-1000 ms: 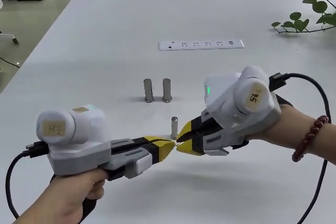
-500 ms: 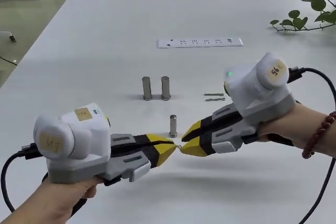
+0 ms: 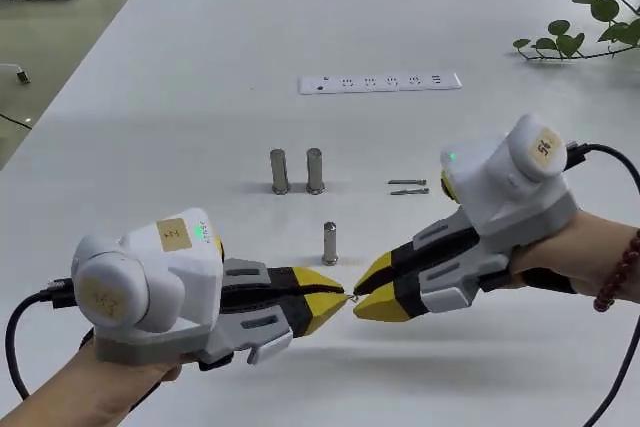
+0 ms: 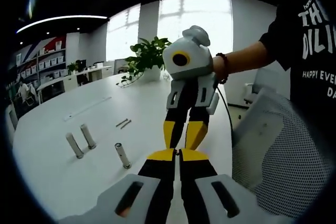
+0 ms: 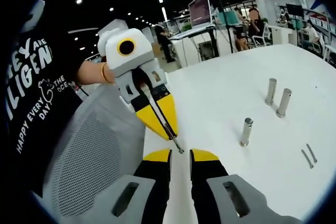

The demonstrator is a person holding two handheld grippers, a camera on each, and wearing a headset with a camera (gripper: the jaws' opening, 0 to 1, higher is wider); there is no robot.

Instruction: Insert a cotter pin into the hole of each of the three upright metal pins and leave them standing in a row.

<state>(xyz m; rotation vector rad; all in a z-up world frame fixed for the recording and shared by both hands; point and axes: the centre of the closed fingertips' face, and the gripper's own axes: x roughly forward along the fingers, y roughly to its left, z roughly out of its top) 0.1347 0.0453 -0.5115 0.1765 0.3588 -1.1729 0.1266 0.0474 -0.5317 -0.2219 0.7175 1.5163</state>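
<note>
Station check. My left gripper [image 3: 341, 303] sits low at the near left, its fingers closed tight on a cotter pin [image 5: 177, 144] that juts from the tips. My right gripper [image 3: 361, 300] faces it tip to tip from the right, fingers parted a little and gripping nothing; the pin's free end lies at that gap.

Just beyond the tips, the near metal pin [image 3: 330, 244] stands upright alone on the bench [image 3: 200, 67]. The far-left metal pin [image 3: 279, 171] and far-right metal pin [image 3: 314, 170] stand side by side farther off. Two spare cotter pins [image 3: 407, 182] lie flat to their right. A power strip [image 3: 380, 83] lies farther still.
</note>
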